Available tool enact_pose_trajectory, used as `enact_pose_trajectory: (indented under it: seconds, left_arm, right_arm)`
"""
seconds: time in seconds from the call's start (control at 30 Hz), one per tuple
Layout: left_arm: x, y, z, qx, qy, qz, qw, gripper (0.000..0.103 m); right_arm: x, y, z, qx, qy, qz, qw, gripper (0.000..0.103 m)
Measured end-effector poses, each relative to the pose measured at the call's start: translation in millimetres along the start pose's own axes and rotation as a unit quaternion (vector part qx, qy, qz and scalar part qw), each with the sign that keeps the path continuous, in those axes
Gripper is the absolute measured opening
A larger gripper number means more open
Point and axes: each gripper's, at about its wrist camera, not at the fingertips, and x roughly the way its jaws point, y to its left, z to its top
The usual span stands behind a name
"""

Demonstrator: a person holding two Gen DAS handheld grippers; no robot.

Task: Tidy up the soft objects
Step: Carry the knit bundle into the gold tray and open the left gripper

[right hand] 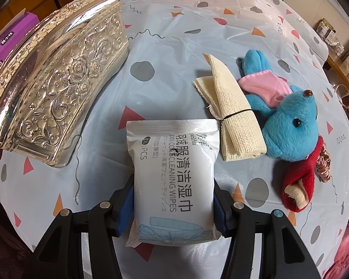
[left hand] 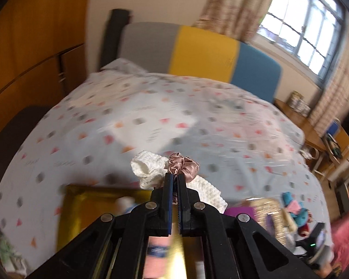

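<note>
Altogether one wipes pack [right hand: 174, 181], one plush mouse [right hand: 288, 121]

Daylight came from the window [left hand: 297, 30] at far right, overexposed. Left wrist view was heavily motion-blurred; only the gripper [left hand: 173, 181] stayed sharp. Right wrist view was sharp and evenly lit, with glare on the silver box [right hand: 58, 81]. Fisheye bending and dark corners marked both.

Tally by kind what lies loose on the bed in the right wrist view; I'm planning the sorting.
Plush toys: 1, blue mouse
Folded cloths: 1, cream mesh
Scrunchies: 1, pink satin
Wipes packs: 1, between the right fingers
Embossed metal boxes: 1
Total: 5
</note>
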Motion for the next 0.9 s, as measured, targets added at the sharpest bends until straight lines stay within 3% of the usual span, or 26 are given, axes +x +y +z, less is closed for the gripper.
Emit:
enact_pose_trajectory:
  seconds: [0.17,0.37,0.6,0.67,0.73,0.9]
  left_arm:
    - [11.6,77.4,-37.6,-0.054,0.028,0.039,0.9974,0.003]
    - [32.8,126.4,-69.1,-0.097,0.05,0.057,0.9923,0.003]
    - [62.7,142.7,-79.9,-0.118,0.066,0.061,0.989,0.005]
    - [66.1,143.7,-86.5,-0.121,0.07,0.058,0.9884,0.01]
    - [65.4,143.2,-92.4,-0.123,0.071,0.066,0.9877,0.022]
    - [43.6,132.0,-110.0,-0.101,0.045,0.074,0.9911,0.031]
  right_arm:
    - [2.8,6.5,-0.4,0.003,0.001,-0.004,1.0,0.057]
    - [6.7,15.2,0.0,0.012,-0.003,-0.015,1.0,0.058]
    - [9.6,27.4,-5.7,0.019,-0.017,-0.029,0.999,0.057]
    - [8.2,27.8,-9.8,0.021,-0.018,-0.034,0.999,0.057]
    - [8.4,31.3,-11.9,0.025,-0.02,-0.039,0.999,0.057]
    - [9.2,36.4,-14.9,0.03,-0.022,-0.044,0.998,0.057]
